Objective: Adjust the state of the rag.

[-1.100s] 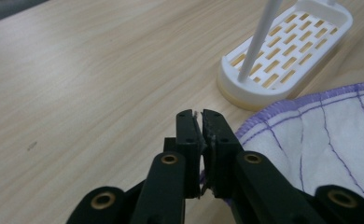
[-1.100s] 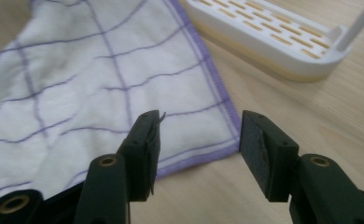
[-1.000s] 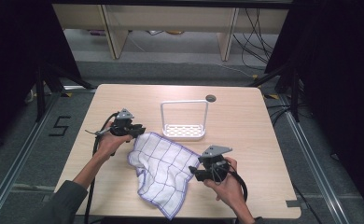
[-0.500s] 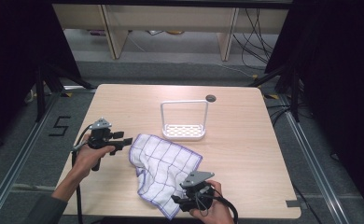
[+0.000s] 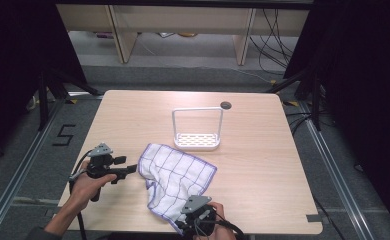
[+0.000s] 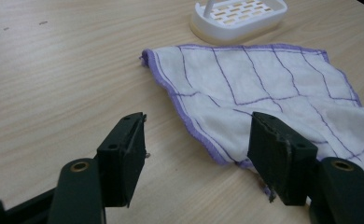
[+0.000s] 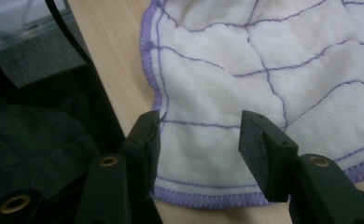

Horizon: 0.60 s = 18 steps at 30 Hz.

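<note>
White, purple-hemmed cloth (image 5: 175, 175) rumpled on desk (image 5: 263, 165) before rack (image 5: 197, 131): light, limp, best pinched at hemmed corners; left fingers (image 6: 196, 154) just opened beside it, right fingers (image 7: 201, 151) closing, straddling near edge.

Your table (image 5: 263, 150) is evenly lit from above with soft shadows, surroundings go black, and both gripper views look slightly soft up close.
</note>
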Motion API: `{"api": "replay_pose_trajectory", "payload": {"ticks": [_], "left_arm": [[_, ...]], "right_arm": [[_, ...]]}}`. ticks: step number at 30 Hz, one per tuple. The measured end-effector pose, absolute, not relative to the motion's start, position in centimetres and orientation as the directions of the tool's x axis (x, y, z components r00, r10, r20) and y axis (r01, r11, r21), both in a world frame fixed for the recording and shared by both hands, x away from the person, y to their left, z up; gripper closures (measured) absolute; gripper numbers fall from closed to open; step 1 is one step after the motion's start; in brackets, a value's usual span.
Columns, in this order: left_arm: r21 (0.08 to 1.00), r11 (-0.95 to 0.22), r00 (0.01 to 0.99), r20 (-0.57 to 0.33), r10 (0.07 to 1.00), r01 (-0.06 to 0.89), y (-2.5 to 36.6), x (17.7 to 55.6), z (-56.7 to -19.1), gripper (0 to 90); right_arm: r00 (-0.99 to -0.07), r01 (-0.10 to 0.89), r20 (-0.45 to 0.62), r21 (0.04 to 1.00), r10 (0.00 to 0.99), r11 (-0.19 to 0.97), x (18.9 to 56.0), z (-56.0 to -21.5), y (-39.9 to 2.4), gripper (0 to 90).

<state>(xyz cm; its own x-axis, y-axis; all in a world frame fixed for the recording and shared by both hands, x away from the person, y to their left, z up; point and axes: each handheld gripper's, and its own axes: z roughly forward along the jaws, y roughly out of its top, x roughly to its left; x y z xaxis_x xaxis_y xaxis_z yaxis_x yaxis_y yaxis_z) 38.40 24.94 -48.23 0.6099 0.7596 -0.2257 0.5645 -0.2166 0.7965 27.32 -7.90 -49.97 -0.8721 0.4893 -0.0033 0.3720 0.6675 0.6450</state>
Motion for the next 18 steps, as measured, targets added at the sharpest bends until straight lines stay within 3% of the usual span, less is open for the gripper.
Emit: {"api": "replay_pose_trajectory", "payload": {"ticks": [2, 3, 4, 6, 12, 18], "left_arm": [[0.797, -0.217, 0.608, -0.222, 0.762, 0.563, 25.0, 38.1, -48.3, 35.7], [0.794, -0.225, 0.613, -0.221, 0.759, 0.565, 25.3, 37.8, -48.3, 35.3], [0.794, -0.225, 0.613, -0.221, 0.759, 0.565, 25.3, 37.8, -48.3, 35.0], [0.796, -0.214, 0.613, -0.233, 0.755, 0.566, 25.6, 37.3, -48.3, 34.9], [0.787, -0.249, 0.656, -0.246, 0.713, 0.565, 25.0, 35.4, -48.2, 37.3], [0.745, -0.330, 0.710, -0.264, 0.653, 0.580, 22.1, 33.5, -49.5, 40.7]], "right_arm": [[-0.881, 0.348, -0.023, 0.645, 0.473, 0.680, 27.4, -50.4, -7.7, 62.7], [-0.886, 0.322, -0.055, 0.643, 0.461, 0.695, 27.5, -50.6, -8.0, 72.7], [-0.886, 0.322, -0.055, 0.643, 0.461, 0.695, 27.5, -50.6, -8.0, 72.7], [-0.890, 0.325, -0.045, 0.637, 0.454, 0.699, 27.7, -50.5, -8.5, 84.6], [-0.865, 0.369, -0.033, 0.635, 0.501, 0.679, 28.4, -49.1, -11.7, 87.6], [-0.831, 0.418, 0.004, 0.662, 0.556, 0.622, 28.2, -48.8, -14.5, 87.4]]}}
